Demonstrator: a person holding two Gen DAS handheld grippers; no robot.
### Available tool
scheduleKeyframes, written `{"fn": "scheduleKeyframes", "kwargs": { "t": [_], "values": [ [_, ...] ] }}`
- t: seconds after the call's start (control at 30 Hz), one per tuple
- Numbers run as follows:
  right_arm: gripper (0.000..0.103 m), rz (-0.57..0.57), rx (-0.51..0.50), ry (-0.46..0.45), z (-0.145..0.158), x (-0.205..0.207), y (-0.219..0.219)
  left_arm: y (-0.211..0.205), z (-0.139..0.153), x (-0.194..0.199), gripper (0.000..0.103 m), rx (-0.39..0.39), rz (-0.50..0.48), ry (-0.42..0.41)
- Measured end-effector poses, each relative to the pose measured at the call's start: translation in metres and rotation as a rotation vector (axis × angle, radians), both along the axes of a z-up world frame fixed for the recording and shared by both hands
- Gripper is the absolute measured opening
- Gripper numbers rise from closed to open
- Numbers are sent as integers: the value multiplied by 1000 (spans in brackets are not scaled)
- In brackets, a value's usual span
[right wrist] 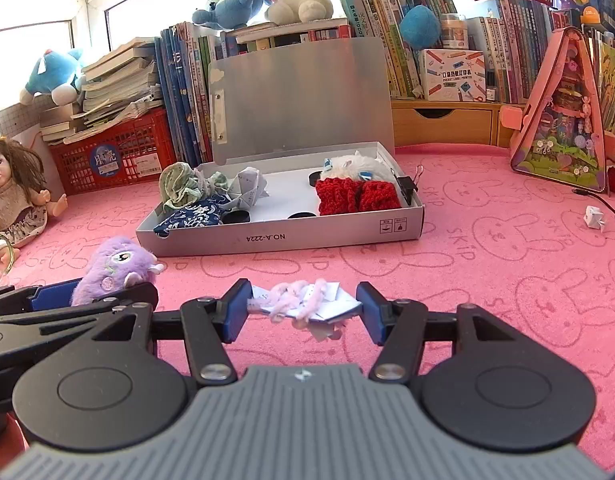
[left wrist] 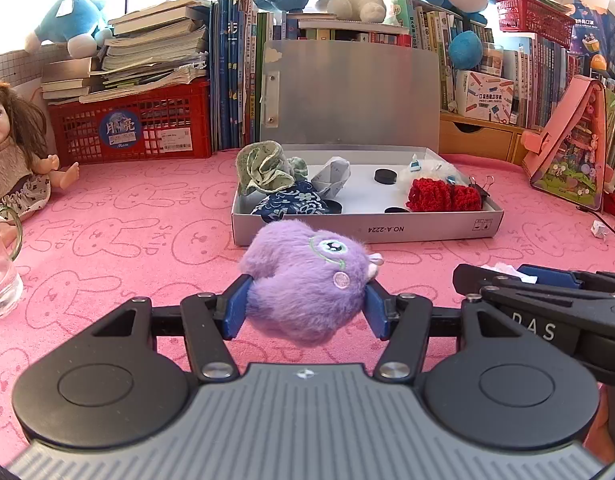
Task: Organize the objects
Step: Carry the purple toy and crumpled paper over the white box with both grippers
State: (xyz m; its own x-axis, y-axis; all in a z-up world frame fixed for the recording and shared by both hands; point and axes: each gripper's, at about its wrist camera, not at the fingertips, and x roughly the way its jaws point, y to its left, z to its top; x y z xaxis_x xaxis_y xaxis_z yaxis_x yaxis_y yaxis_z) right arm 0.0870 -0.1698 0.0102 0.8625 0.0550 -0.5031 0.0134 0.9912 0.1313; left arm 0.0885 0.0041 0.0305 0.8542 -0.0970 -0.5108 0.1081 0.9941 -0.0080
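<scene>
My left gripper (left wrist: 305, 306) is shut on a fluffy purple plush toy (left wrist: 307, 280), held above the pink cloth in front of the open grey box (left wrist: 363, 229). In the right wrist view that plush (right wrist: 115, 266) and the left gripper (right wrist: 91, 292) sit at the left. My right gripper (right wrist: 303, 310) is shut on a folded white paper piece wound with pale pink yarn (right wrist: 307, 300), lifted just off the cloth. The box (right wrist: 275, 236) holds a green cloth, a blue patterned pouch, folded paper, black discs, red knitted pieces (right wrist: 357, 196) and a white furry item.
A doll (left wrist: 11, 152) sits at the left by a glass jug (left wrist: 1, 276). Red crates, stacked books and plush toys line the back. A pink house-shaped case (right wrist: 563, 120) stands at the right. A small folded paper (right wrist: 593, 218) and a cable lie on the cloth at the right.
</scene>
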Motion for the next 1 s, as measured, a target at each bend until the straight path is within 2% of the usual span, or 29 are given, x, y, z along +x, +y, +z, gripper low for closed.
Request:
{"fn": "scheduleKeyframes", "kwargs": {
  "t": [0.53,1.0],
  "values": [
    [62,6,-18,-64,32,26,-11,-12,34,29,64,-5,-34,-66],
    [62,21,-23,-87,42,40,-16,-15,42,44,64,-23,-57,-86]
  ]
}}
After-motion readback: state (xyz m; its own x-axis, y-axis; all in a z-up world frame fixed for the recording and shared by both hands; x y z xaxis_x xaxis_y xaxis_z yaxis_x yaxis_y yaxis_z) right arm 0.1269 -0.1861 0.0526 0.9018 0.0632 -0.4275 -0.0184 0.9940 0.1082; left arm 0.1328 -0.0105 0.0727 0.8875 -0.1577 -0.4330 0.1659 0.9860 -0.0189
